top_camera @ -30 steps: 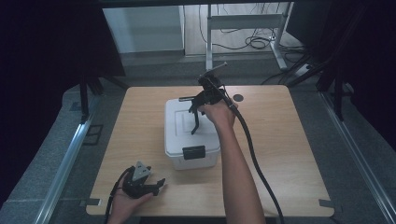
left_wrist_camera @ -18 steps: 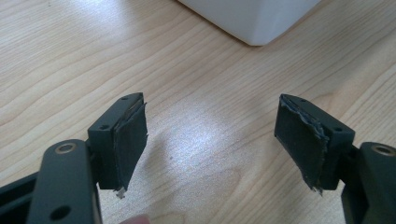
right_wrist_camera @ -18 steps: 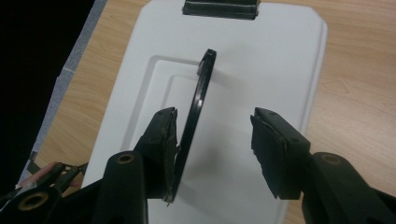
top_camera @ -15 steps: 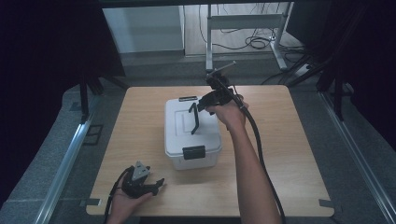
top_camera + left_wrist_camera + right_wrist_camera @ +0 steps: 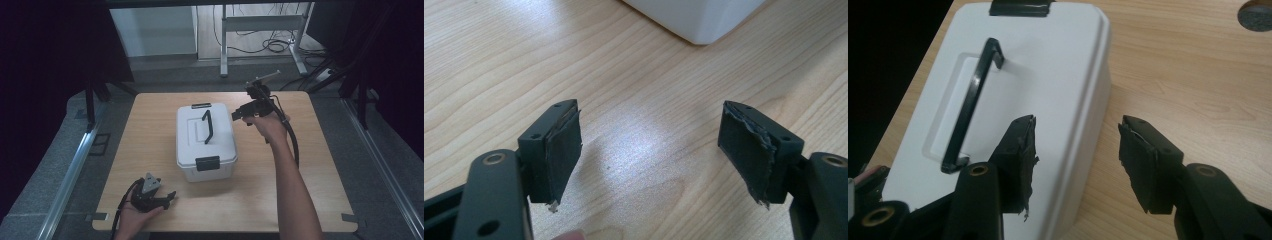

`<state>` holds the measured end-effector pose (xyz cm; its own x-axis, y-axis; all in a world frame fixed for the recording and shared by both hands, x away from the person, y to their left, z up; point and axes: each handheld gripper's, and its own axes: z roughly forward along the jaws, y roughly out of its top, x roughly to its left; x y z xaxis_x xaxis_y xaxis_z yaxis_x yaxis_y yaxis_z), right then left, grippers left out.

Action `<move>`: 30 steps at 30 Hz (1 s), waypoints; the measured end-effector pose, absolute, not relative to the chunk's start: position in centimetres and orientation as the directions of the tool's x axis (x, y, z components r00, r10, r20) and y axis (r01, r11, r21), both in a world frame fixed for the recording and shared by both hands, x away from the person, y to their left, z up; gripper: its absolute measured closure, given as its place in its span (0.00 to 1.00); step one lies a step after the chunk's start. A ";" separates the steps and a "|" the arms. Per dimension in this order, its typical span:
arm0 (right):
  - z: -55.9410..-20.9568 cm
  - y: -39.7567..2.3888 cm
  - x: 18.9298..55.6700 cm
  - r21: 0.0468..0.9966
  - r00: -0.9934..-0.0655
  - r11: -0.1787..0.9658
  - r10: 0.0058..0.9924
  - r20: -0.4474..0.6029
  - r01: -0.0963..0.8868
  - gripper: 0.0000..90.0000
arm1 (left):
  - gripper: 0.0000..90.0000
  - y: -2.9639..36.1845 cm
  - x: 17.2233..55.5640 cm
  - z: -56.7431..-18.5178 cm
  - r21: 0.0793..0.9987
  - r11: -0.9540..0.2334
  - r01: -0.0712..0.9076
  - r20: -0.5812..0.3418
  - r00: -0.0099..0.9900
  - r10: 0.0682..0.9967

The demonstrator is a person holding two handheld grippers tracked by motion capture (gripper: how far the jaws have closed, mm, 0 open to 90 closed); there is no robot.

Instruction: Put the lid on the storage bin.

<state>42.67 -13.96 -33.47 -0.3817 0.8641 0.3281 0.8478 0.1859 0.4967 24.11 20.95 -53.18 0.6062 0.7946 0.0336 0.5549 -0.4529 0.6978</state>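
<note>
Jaws of the right gripper (image 5: 239,115) stand apart with nothing between them and have just been opening; in the right gripper view they frame the right-hand edge of the white box (image 5: 1048,75), one jaw over the lid, the other over the bare table (image 5: 1198,85). From above, that gripper hangs just beside the box's far right corner, held in the right hand (image 5: 270,125), its cable curving down along the forearm. The box's black handle (image 5: 207,126) stands upright on the lid, free of both grippers, and a black latch (image 5: 207,163) sits on the near side. The box stands near the middle of the wooden table. The left gripper (image 5: 167,198) rests at the near left edge, well apart from the box, jaws spread wide over bare wood.
</note>
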 end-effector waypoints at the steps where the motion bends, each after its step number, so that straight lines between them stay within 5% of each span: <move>1: -33.6 -14.5 42.6 0.498 -0.379 0.181 0.864 0.332 0.848 0.54 | 0.28 21.0 24.1 -53.2 0.697 -0.453 0.555 0.034 0.606 0.795; 30: -40.8 -23.1 39.4 0.573 -0.383 0.130 0.856 0.348 0.809 0.48 | 0.28 20.9 24.1 -53.3 0.698 -0.448 0.558 0.036 0.598 0.801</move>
<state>39.42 -23.12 -40.78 -0.3833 0.8557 0.3478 0.8094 0.1298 0.5727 24.07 20.90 -53.25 0.5976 0.8010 0.0363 0.5582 -0.4481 0.6983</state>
